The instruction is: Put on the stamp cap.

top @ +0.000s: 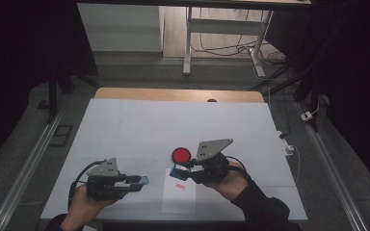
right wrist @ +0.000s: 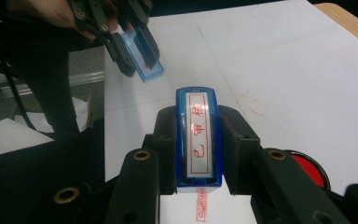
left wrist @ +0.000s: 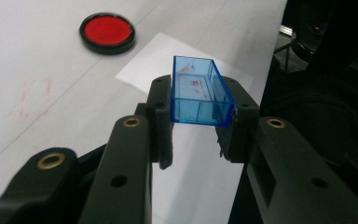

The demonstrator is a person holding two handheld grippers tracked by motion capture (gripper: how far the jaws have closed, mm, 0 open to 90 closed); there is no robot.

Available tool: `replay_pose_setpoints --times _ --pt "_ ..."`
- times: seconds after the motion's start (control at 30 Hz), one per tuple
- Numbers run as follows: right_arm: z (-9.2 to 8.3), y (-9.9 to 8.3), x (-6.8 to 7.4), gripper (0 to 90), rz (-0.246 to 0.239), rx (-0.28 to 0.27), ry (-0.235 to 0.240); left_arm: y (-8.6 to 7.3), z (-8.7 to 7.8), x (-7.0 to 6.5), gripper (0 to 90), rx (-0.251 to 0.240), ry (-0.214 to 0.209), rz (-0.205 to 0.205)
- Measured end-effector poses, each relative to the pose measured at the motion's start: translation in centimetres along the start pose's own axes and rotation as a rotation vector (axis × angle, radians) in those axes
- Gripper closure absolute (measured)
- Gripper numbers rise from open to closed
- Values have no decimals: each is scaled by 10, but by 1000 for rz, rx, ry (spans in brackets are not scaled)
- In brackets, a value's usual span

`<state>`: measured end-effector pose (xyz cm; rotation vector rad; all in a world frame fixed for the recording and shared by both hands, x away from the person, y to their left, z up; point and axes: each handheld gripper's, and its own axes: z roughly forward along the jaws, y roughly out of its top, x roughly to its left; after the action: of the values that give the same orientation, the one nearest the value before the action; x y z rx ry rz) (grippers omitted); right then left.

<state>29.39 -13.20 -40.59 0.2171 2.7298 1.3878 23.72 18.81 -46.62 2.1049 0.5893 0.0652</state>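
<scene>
Near edge of the worktop, my left gripper [top: 142,181] pinches the blue cap [left wrist: 197,92] by its two long walls, open end up and away from me. I judge the cap light, thin-walled and slick: clear hard plastic that could crack or pop out under a hard squeeze, so the mid-wall hold looks right.

Right gripper [right wrist: 199,140] is clamped on the stamp [right wrist: 199,136] across its long sides, red-lettered face toward the camera, held just above the paper [top: 179,193], which carries a red imprint [right wrist: 201,205]. I judge the stamp stiff and slightly heavier than the cap. Its wet face should not be touched; grip stays on the blue body.

Beyond the paper, toward the middle of the worktop [top: 139,125], the red ink pad [top: 181,155] lies open beside the right gripper.
</scene>
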Motion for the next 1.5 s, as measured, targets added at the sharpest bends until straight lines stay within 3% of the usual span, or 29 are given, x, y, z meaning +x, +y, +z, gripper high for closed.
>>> replay_pose_setpoints --times 0.2,0.8,1.27,1.5 --pt "-1 1 0 700 0 -30 19 10 12 3 691 -9 -68 26" --pt "0 5 3 702 -27 -71 92 33 45 7 693 -13 -203 117" --pt "4 7 7 701 -62 -70 137 41 59 10 693 -12 -281 167" --pt "6 7 8 701 -68 -64 144 42 62 9 693 -12 -292 192"
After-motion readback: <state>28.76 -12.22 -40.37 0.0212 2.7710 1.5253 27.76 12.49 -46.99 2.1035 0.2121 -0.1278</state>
